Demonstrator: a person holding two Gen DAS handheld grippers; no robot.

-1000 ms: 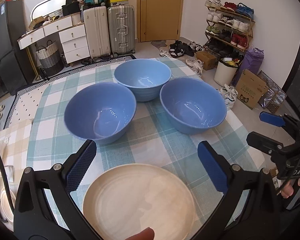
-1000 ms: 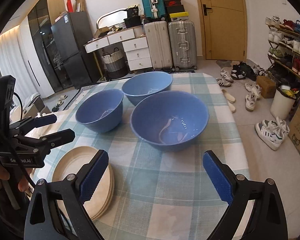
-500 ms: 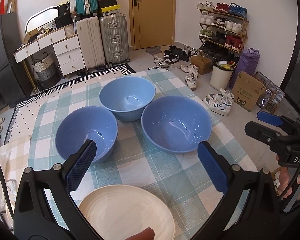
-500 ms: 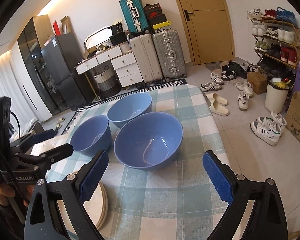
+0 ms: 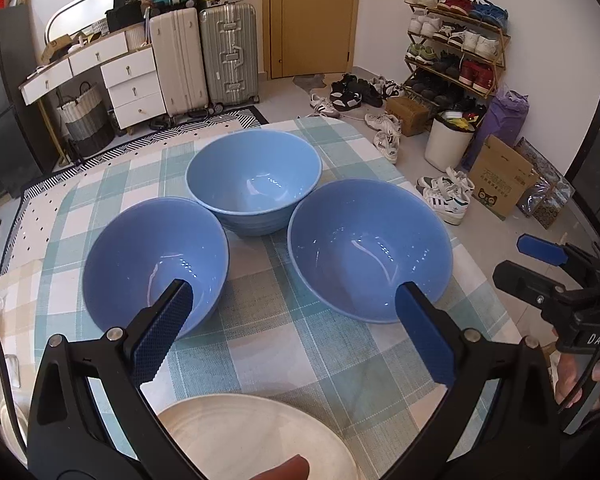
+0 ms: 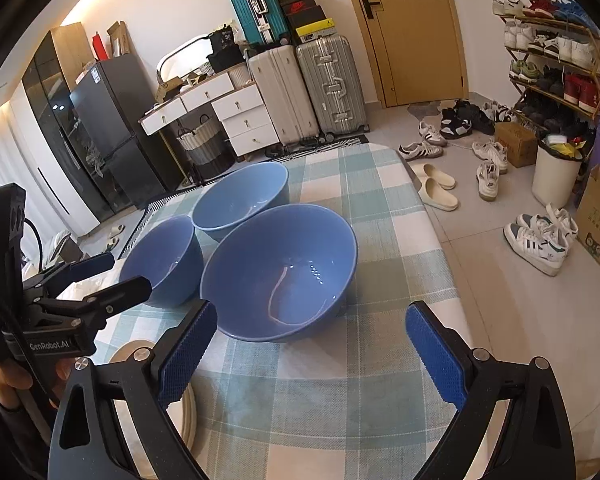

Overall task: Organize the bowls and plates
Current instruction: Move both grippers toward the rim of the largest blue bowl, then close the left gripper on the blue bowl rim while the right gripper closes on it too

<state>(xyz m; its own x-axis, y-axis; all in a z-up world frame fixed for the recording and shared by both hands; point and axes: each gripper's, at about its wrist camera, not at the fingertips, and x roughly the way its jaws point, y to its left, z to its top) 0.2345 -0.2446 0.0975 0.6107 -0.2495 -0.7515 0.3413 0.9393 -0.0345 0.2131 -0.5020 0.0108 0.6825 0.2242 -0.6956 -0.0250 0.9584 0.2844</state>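
You hold both the left gripper (image 5: pixel 292 330) and the right gripper (image 6: pixel 312 352) wide apart and empty above the near table edge, probably so you can pick among the three blue bowls (image 5: pixel 370 248) sitting close together beyond the cream plates (image 5: pixel 252 436).

The left tongs (image 5: pixel 290 330) and right tongs (image 6: pixel 314 354) share one build: black angular frames, silver screws, blue ribbed pads (image 6: pixel 436 360). White "GenRobot.AI" lettering and a thin black cable mark the left handle.
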